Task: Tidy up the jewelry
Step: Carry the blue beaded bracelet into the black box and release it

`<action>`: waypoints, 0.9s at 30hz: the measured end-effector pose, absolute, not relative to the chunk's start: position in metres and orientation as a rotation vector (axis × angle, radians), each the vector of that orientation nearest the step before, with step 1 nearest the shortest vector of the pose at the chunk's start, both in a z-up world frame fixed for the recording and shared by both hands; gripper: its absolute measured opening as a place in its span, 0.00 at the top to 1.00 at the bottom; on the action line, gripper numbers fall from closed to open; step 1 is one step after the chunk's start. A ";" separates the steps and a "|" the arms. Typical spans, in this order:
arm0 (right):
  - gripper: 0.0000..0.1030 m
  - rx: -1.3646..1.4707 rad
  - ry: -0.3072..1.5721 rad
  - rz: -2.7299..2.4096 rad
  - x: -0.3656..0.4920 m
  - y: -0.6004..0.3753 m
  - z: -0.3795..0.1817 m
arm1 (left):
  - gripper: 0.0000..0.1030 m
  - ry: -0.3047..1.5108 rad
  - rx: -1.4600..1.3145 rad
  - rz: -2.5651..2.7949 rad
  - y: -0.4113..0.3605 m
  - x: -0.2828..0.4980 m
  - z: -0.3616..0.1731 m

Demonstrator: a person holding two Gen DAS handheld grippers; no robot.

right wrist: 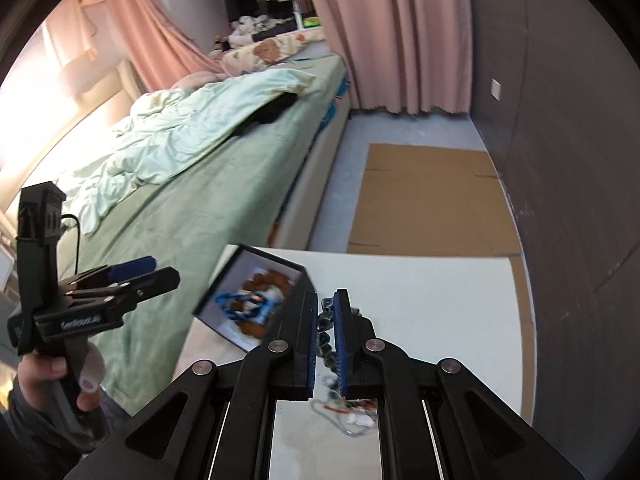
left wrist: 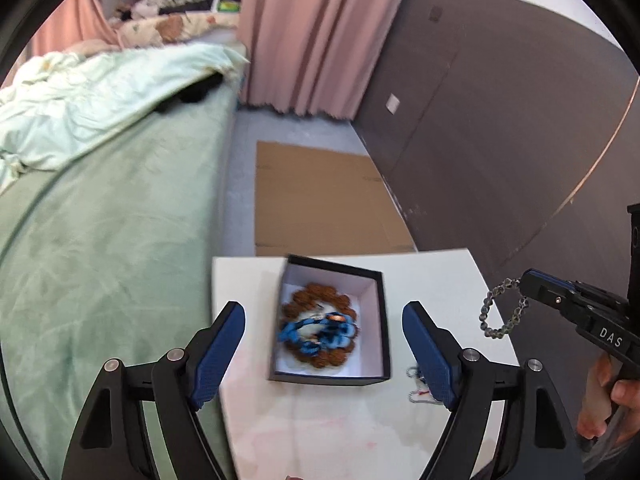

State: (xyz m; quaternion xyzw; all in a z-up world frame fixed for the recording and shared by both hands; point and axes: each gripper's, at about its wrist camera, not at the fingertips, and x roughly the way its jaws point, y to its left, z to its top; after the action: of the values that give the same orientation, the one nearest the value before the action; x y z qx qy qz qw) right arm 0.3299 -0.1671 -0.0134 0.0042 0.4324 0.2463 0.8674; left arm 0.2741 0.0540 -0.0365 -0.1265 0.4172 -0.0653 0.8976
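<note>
A black jewelry box [left wrist: 381,320] with a white lining stands open on the white table [left wrist: 320,420]. In it lie a brown bead bracelet [left wrist: 320,293] and a blue bead bracelet [left wrist: 320,330]. My left gripper [left wrist: 324,316] is open, its fingers on either side of the box, above it. My right gripper [right wrist: 325,300] is shut on a dark grey bead bracelet [left wrist: 500,312], which hangs in a loop above the table to the right of the box [right wrist: 224,292]. A silver chain with red and white bits [right wrist: 348,416] lies on the table below the right gripper.
A bed with a green sheet [left wrist: 100,240] and a pale quilt runs along the table's left side. A flat cardboard sheet [left wrist: 324,200] lies on the floor beyond the table. A dark wall [left wrist: 500,140] is on the right and pink curtains [left wrist: 320,32] hang behind.
</note>
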 end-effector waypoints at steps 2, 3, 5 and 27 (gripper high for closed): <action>0.91 0.004 0.901 0.534 0.331 -0.155 -0.010 | 0.21 0.863 -0.263 -0.120 0.063 0.267 -0.035; 0.91 0.005 0.901 0.541 0.330 -0.150 -0.010 | 0.21 0.862 -0.263 -0.113 0.067 0.264 -0.034; 0.91 0.004 0.900 0.556 0.329 -0.138 -0.009 | 0.21 0.860 -0.266 -0.094 0.078 0.256 -0.035; 0.28 -0.012 0.997 0.422 0.339 -0.107 -0.056 | 0.20 0.791 -0.322 0.013 0.127 0.227 -0.046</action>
State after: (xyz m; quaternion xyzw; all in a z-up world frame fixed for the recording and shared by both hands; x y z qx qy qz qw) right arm 0.3387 -0.1071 -0.0562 -0.0059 0.4747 0.2006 0.8570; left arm 0.2271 0.1268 -0.0459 -0.1561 0.3834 0.0062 0.9103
